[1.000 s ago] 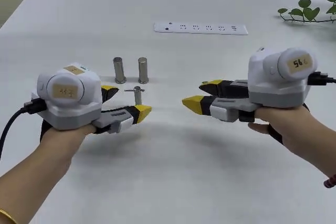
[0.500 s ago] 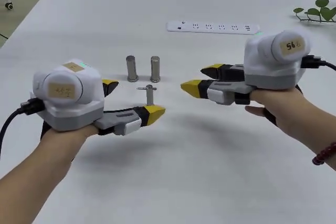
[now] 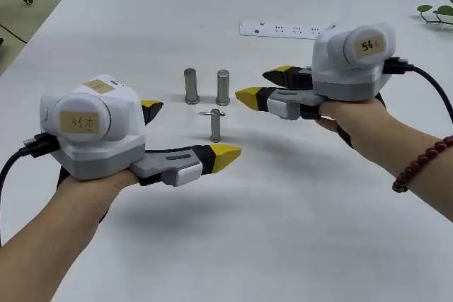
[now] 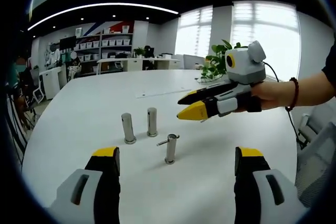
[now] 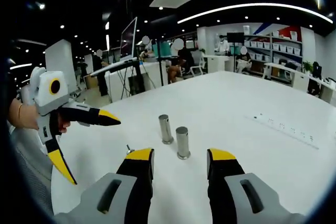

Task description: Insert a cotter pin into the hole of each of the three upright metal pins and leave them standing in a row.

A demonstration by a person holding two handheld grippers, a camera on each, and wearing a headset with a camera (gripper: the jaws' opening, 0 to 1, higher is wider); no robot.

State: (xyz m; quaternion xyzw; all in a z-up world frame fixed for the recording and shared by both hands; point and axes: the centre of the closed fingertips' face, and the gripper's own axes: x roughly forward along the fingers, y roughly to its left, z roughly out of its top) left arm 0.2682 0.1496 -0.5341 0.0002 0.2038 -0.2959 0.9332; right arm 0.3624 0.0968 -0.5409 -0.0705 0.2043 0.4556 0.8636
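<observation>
Three metal pins upright mid-counter [image 3: 283,231], well in from every edge. Back-left pin [image 3: 190,86] and back-right pin [image 3: 223,88] side by side. Front pin [image 3: 216,125] just beside them toward the near edge, so a triangle, not a row. Cotter pin [image 3: 211,113] through the hole near the top of the front pin, sticking out sideways.

Left tool [image 3: 187,131] released, jaws spread wide, nothing between them, hovering above the counter on the near-left side of the pins. Right tool [image 3: 262,84] also released, narrower gap, empty, hovering just right of the back pair with tips pointing at them. Neither touching a pin.

Power strip [image 3: 283,30] flat near the far edge, beyond the pins. Plant [image 3: 439,12] toward the far right corner.
</observation>
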